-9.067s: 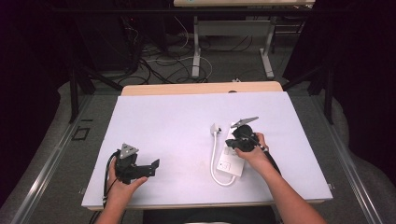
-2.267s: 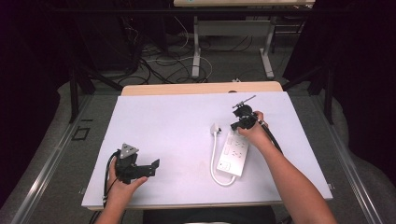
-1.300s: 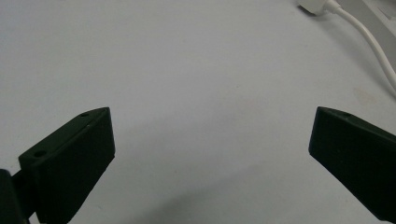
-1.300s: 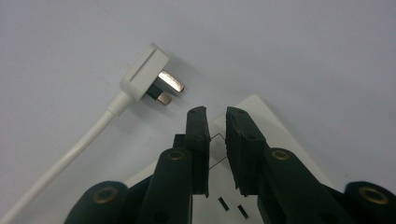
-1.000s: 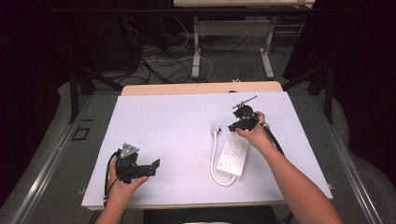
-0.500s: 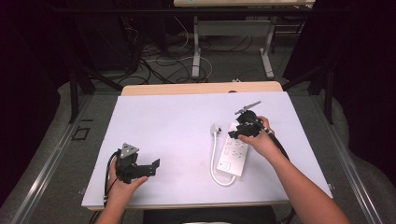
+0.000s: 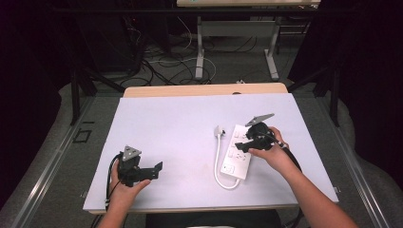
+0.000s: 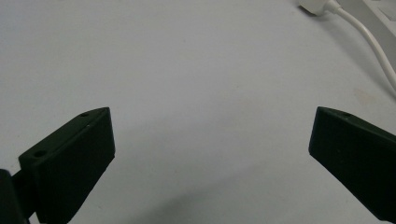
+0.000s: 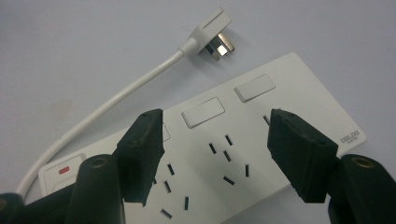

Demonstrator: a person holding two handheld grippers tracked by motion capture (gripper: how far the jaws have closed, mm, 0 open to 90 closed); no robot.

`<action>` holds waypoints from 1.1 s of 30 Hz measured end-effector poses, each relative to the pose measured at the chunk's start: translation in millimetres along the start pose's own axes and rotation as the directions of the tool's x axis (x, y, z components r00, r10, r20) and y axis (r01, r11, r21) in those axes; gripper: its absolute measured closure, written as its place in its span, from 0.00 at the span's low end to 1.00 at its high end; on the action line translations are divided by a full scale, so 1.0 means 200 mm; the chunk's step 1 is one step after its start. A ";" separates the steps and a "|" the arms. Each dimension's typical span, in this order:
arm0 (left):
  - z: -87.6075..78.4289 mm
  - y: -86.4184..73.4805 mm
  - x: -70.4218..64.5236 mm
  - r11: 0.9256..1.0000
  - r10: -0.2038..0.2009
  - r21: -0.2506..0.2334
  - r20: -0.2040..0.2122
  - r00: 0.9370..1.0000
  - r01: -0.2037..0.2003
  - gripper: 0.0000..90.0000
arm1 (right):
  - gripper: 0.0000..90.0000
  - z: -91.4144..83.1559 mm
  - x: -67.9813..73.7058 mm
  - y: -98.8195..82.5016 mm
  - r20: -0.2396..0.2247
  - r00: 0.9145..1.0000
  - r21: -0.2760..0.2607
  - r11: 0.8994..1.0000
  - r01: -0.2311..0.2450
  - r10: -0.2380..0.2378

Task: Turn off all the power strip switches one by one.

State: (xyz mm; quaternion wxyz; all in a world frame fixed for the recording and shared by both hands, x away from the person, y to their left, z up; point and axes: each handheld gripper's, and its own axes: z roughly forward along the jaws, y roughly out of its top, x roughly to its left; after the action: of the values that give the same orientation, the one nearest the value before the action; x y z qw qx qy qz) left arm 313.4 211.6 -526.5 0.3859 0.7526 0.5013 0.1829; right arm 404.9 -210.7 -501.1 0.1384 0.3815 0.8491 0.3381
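High view, right gripper: the right gripper [image 7: 245,144] is held over the far end of the white power strip [image 7: 236,159], which lies flat on the white table [image 7: 171,128]; whether its jaws are apart cannot be told from this height.
High view, left gripper: the left gripper [image 7: 153,169] is held low near the person's edge of the table, well apart from the strip, with nothing between its jaws.
High view, cord: a short white cord [image 7: 217,161] is seen looping from the strip's near end along the side facing the left gripper and ending in a plug [image 7: 218,130] just beside the right gripper.
Left gripper view: the left gripper [image 8: 210,154] is seen with jaws spread wide over bare table; the cord [image 8: 369,44] crosses the far corner ahead.
Right gripper view: the right gripper [image 9: 215,149] is seen with jaws apart, poised over the power strip [image 9: 299,100], one over the sockets, the other over its outer end; contact cannot be confirmed.
Right gripper view, plug: the plug [image 9: 212,28] lies pins-up beyond the jaws, clear of the strip.
Handling: the strip is judged rigid, light, smooth plastic, likely to slip under a shallow pinch.
Hold: a grasp across the narrow width, on the long edges, is judged best; the limp cord would trail.
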 end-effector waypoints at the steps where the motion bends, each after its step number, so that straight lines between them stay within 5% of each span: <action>1: 0.00 0.00 0.00 1.000 0.000 0.000 0.000 1.000 0.000 0.01 | 0.36 -0.01 0.00 -0.01 0.006 1.000 -0.009 1.000 -0.005 0.005; 7: 0.00 0.00 0.00 1.000 -0.002 -0.001 -0.002 1.000 0.002 0.01 | 0.33 -0.06 0.00 -0.10 0.013 0.999 -0.042 0.998 -0.042 0.043; 18: 0.00 0.00 0.00 1.000 -0.001 0.000 -0.002 1.000 0.001 0.01 | 0.08 -0.15 -0.07 -0.28 0.109 0.989 -0.069 0.993 -0.091 0.099; 20: 0.00 0.00 0.00 1.000 -0.005 0.001 -0.002 1.000 0.005 0.01 | 0.00 -0.16 -0.09 -0.31 0.109 0.984 -0.081 0.988 -0.131 0.139; 27: 0.00 0.00 0.00 1.000 0.005 0.001 -0.006 1.000 -0.005 0.01 | 0.00 -0.21 -0.14 -0.41 0.114 0.974 -0.096 0.978 -0.184 0.195; 33: 0.00 0.00 0.00 1.000 -0.005 0.002 -0.003 1.000 0.005 0.01 | 0.00 -0.23 -0.18 -0.47 0.159 0.970 -0.109 0.979 -0.171 0.187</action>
State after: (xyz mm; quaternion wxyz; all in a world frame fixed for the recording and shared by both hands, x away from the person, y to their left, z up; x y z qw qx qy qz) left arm 313.6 211.1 -526.5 0.3848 0.7515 0.5038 0.1823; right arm 354.9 -303.9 -532.9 0.1963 0.4767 0.7796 0.3556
